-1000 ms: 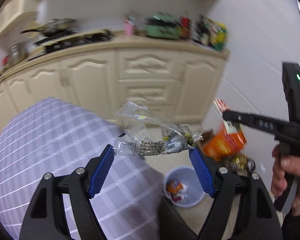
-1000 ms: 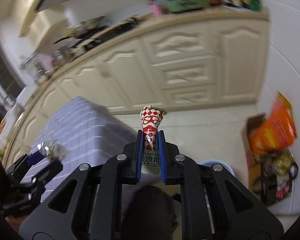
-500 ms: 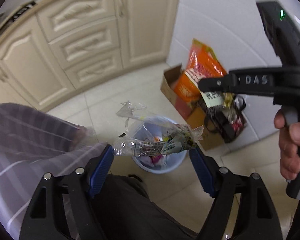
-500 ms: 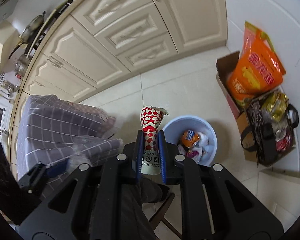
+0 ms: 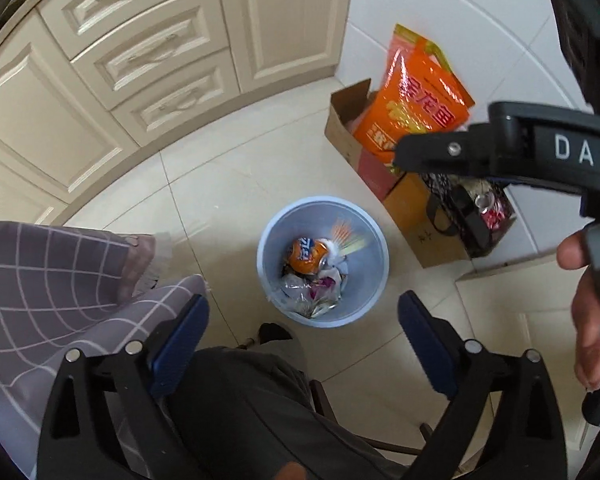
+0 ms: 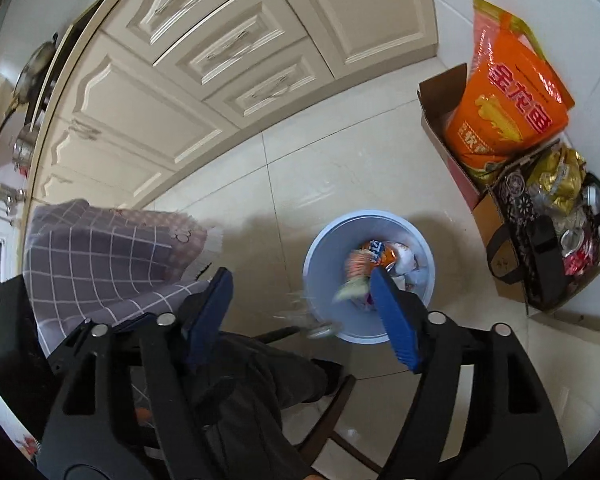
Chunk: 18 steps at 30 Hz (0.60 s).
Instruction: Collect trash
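Both of your grippers hang over the round pale blue plastic bin on the floor, and both point down at it. Your left gripper has just been opening its blue fingers, and nothing is between them now. Your right gripper has just been opening too, and its blue pads are wide apart with nothing pressed between them.

The trash is below the fingers, not in them. In the right wrist view a blurry red and white snack wrapper is falling just inside the bin's rim. A clear crinkly plastic wrapper shows as a faint smear at the near edge of the bin; you cannot tell if it goes in or slides off outside. In the left wrist view, clear plastic lies in the bin next to an orange drink can.

The bin sits straight ahead of both grippers, a little nearer the right one. The table with the grey checked cloth is off to your left side, so I think your left hand is closer to it for picking up more trash.
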{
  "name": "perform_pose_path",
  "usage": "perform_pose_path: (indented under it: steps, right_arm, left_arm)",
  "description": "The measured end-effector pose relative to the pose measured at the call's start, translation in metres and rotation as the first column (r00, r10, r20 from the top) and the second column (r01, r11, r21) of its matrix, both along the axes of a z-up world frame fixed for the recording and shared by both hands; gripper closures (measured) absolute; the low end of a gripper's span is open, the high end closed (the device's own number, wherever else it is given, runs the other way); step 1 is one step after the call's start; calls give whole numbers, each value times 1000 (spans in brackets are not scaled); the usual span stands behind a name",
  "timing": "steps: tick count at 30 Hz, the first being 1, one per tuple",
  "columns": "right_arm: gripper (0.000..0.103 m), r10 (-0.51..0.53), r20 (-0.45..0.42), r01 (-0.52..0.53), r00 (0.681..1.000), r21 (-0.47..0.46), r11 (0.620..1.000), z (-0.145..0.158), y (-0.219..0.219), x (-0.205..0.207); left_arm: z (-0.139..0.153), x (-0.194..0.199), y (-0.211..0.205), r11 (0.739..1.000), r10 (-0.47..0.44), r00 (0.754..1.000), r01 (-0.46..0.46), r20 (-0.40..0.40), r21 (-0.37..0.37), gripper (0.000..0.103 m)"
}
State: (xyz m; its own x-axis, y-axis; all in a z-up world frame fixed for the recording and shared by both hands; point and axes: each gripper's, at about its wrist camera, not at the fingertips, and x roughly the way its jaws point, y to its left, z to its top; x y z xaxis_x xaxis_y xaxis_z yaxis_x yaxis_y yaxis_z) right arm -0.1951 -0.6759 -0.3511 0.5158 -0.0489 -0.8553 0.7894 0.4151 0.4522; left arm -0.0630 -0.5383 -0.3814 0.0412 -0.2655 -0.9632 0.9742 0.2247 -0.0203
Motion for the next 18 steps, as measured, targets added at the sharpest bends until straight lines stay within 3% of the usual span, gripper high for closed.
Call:
perform_pose_path:
  steps: [1, 5, 13, 18]
  right_arm:
    - [15, -12, 0, 12, 1000, -6, 1000, 2, 0, -2]
    - [7, -18, -4, 18, 1000, -23, 1000, 8, 2, -3]
    - [7, -15, 0, 15, 1000, -62, 998, 29, 14, 0]
    - [7, -12, 28, 15, 1000, -107, 994, 60, 29, 5]
  left_arm:
    - [3, 0, 2, 1000, 3, 1000, -3, 4, -6, 10]
    - [20, 3, 8, 998, 26, 1000, -25, 12, -63, 10]
    - [62, 4, 26, 985, 54, 998, -47, 44, -167, 10]
    - [100, 4, 49, 964, 86, 995, -68, 59, -255, 10]
